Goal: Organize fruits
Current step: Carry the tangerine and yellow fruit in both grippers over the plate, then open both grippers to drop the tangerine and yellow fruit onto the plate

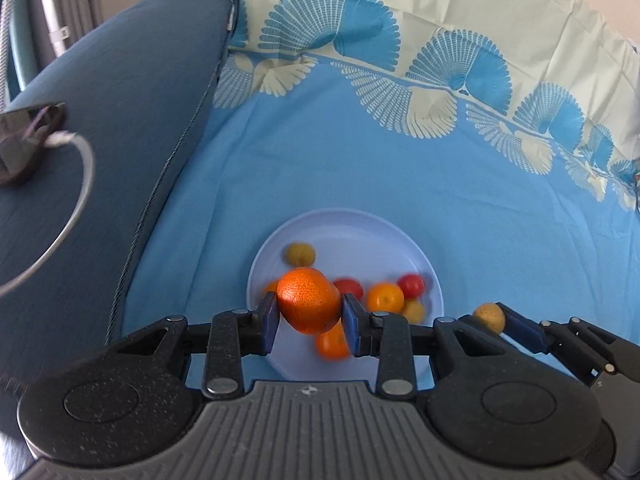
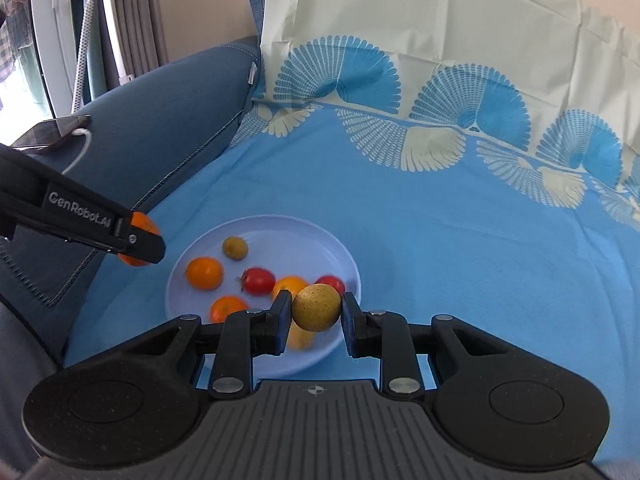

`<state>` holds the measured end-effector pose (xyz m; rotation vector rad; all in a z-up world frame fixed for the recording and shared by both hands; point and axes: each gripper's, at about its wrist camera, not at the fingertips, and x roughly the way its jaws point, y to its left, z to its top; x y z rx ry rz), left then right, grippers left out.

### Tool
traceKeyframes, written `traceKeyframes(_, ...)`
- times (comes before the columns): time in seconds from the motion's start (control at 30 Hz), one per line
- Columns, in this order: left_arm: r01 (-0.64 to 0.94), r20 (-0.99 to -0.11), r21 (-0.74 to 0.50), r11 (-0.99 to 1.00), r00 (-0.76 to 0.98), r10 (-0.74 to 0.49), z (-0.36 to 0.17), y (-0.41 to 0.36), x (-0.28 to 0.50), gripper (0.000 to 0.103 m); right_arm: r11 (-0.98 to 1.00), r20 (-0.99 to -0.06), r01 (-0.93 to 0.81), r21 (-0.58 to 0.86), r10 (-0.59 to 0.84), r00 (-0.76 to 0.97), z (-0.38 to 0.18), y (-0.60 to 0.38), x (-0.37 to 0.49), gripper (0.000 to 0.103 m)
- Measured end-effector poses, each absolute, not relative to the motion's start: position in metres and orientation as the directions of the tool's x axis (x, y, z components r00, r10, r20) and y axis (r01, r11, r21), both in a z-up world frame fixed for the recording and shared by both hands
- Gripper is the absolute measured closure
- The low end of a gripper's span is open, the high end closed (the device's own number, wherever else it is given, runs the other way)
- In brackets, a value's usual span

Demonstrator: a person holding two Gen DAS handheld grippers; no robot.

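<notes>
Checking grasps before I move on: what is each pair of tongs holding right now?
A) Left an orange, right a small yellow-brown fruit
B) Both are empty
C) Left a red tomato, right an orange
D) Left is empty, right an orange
A: the left tongs are clamped on an orange and the right tongs on a small yellow-brown fruit, both held above the pale blue plate.

Both wrist cameras look forward and down along their tongs, close above the plate (image 1: pixel 424 264); both share it, the right view from further right.
</notes>
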<state>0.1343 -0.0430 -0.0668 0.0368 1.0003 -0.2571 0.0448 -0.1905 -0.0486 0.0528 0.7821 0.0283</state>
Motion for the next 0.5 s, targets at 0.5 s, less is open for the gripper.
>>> traceKeyframes(0.5,0.24,-0.878,-0.065,0.969,0.448,-0.17,-0.119,-0.068,0.208,0.066,0.997,-0.744,-0.041,0.058,0.071,0.665,-0.097,-0.194,0.124,0.076)
